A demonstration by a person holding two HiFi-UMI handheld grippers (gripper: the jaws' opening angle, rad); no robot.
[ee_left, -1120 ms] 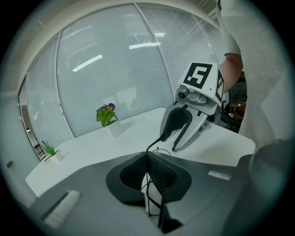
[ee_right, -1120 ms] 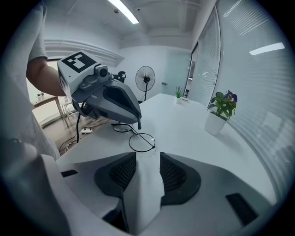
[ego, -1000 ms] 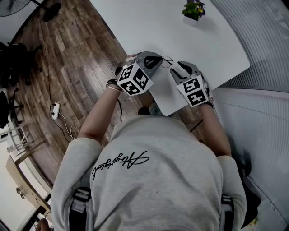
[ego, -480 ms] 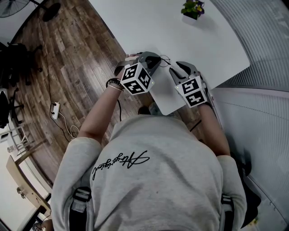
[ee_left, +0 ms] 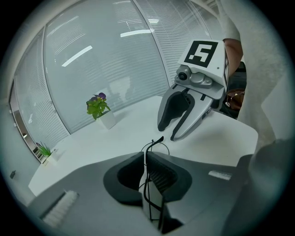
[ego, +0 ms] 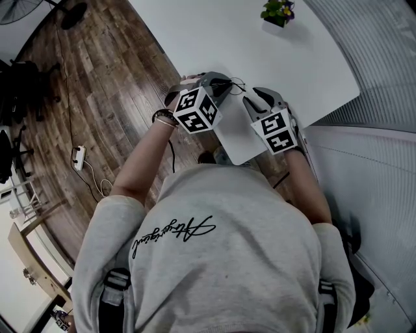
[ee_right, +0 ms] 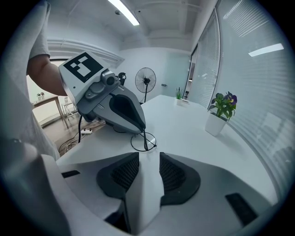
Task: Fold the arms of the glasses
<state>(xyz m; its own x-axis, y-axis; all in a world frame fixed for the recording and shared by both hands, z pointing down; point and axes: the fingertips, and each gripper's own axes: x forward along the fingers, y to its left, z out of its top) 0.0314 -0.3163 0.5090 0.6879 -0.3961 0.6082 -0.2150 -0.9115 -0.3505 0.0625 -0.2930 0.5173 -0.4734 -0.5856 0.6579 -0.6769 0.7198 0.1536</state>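
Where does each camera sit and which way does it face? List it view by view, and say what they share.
Head view: on the person's head, facing steeply down at the table; shows torso, both forearms, left gripper, right gripper.
Left gripper view: on the left gripper, looking along its jaws, shut on the glasses, toward the right gripper.
Right gripper view: on the right gripper, whose empty jaws have just been closing yet stand apart, facing the left gripper and forearm.
Shared: all three show the glasses and potted plant.
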